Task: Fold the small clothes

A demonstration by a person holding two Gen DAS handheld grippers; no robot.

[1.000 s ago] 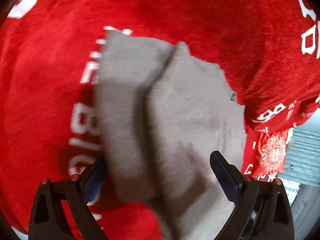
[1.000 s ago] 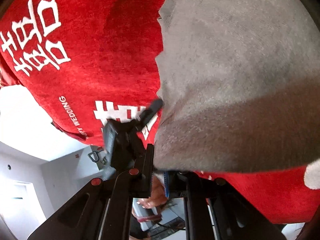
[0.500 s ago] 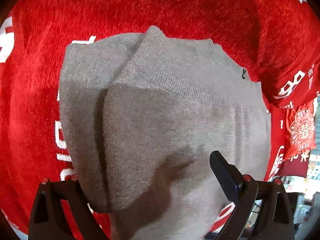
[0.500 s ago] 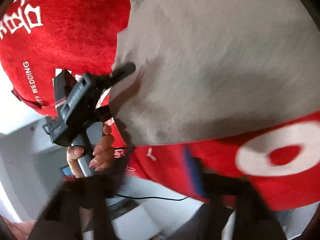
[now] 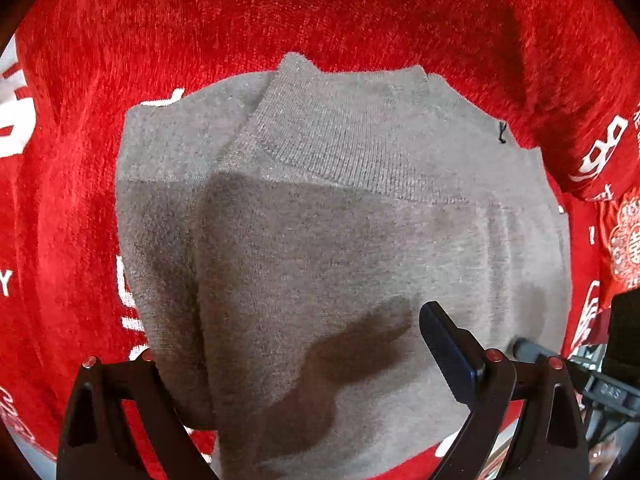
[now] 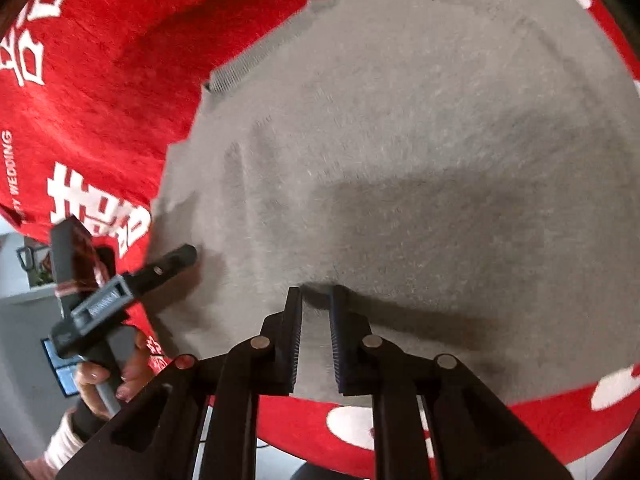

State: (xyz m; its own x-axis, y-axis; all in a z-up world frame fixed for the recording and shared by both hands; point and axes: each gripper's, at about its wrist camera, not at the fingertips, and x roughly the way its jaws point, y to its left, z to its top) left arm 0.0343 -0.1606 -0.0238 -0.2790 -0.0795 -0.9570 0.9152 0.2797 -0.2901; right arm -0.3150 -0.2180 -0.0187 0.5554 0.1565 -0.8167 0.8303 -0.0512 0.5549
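Note:
A grey knit sweater (image 5: 360, 240) lies folded on a red plush cloth (image 5: 320, 12), ribbed collar at the far side. My left gripper (image 5: 292, 340) hangs over its near part with jaws wide. The right pad (image 5: 444, 344) shows, while the left one is hidden under the sweater's side fold. The right wrist view shows the sweater (image 6: 420, 140) filling the frame. My right gripper (image 6: 316, 292) touches it with its tips; its jaws are closing to a narrow gap. Flat knit shows through that gap and nothing is pinched. One finger (image 6: 176, 261) of the left gripper touches the sweater's left edge.
The red cloth (image 6: 100, 60) carries white characters and hangs over the table's edge at the left and bottom of the right wrist view. A person's hand (image 6: 108, 376) holds the left gripper there. Red patterned items (image 5: 628, 240) lie at the right edge.
My right gripper let go of the sweater's hem, opened wide, swung over the sweater and narrowed its jaws again. The left gripper moved in over the sweater, whose side fold now covers its left pad.

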